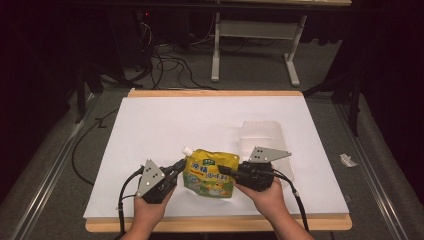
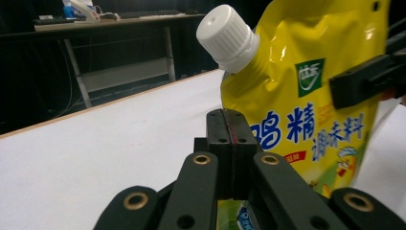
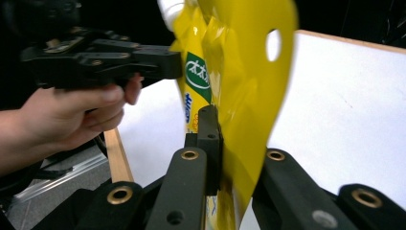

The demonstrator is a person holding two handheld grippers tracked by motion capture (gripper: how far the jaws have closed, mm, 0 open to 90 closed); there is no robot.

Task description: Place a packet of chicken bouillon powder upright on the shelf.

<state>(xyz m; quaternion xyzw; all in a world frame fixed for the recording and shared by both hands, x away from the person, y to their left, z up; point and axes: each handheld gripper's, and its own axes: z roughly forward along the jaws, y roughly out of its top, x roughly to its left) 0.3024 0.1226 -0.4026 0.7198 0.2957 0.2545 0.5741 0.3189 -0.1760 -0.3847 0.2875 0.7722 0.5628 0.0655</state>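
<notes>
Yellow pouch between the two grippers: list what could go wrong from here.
1. The left gripper and right gripper each pinch only a thin edge of the yellow pouch; the slick film might slip out.
2. Pulling the hands apart could tear the edge by the hang hole.
3. The white cap sits uppermost; the pouch may sag or swing when moved.
</notes>
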